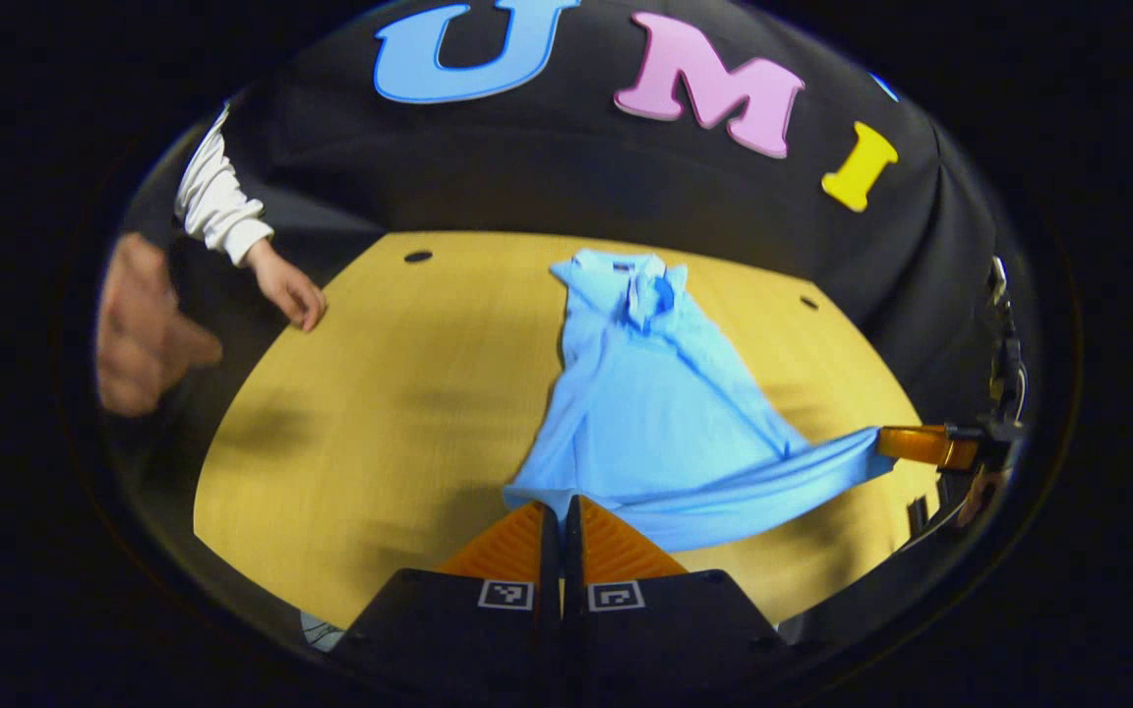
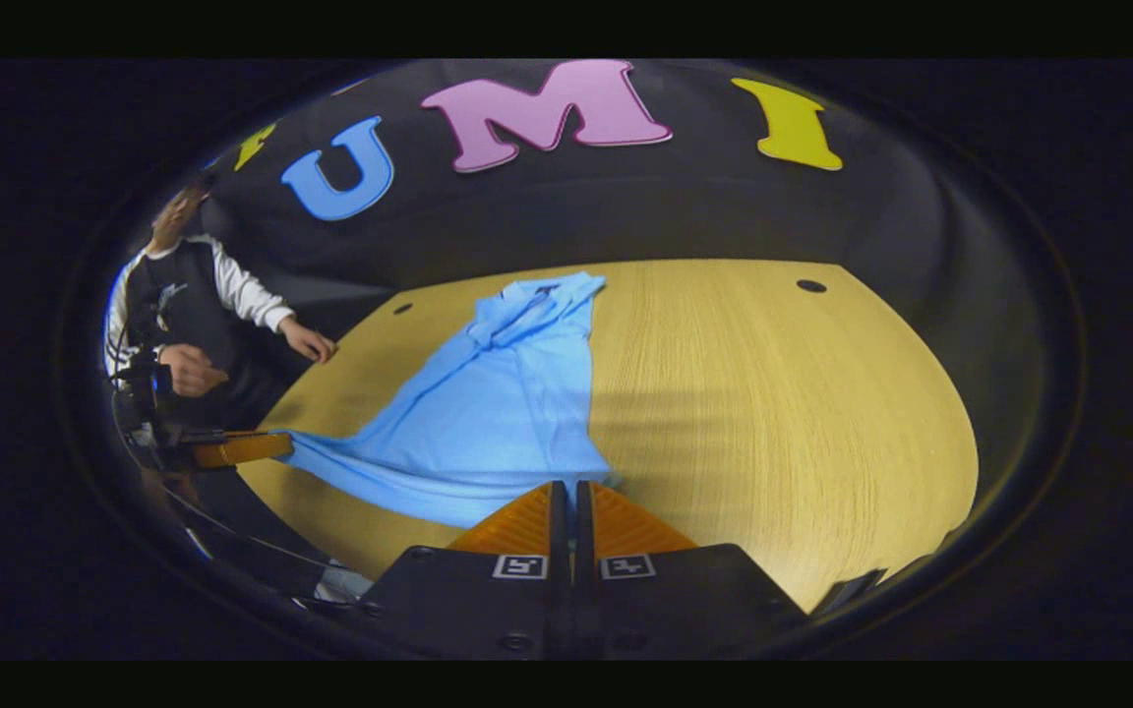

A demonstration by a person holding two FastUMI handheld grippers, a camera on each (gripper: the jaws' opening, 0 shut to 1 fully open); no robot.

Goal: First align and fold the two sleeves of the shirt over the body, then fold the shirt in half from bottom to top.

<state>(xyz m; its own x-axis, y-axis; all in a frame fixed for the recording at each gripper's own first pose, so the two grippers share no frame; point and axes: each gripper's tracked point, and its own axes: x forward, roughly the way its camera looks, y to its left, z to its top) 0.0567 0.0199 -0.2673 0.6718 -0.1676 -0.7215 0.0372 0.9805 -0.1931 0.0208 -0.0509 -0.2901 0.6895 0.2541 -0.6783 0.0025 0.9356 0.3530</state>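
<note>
A light blue shirt [image 1: 645, 393] lies on the yellow wooden table [image 1: 380, 413], collar at the far end, its sides folded in over the body. My left gripper [image 1: 561, 506] is shut on the near left corner of the hem. My right gripper [image 2: 571, 487] is shut on the other hem corner of the shirt [image 2: 507, 403]. The hem stretches between the two, raised a little off the table. The right gripper [image 1: 886, 442] appears at the right of the left gripper view, and the left gripper [image 2: 281, 445] at the left of the right gripper view.
A person in a white sleeve [image 1: 217, 202] stands at the table's far left, one hand [image 1: 289, 288] on its edge. That person [image 2: 183, 315] is also in the right gripper view. Small dark holes [image 1: 418, 257] [image 2: 810, 286] mark the tabletop. Bare wood [image 2: 773, 413] spreads on both sides of the shirt.
</note>
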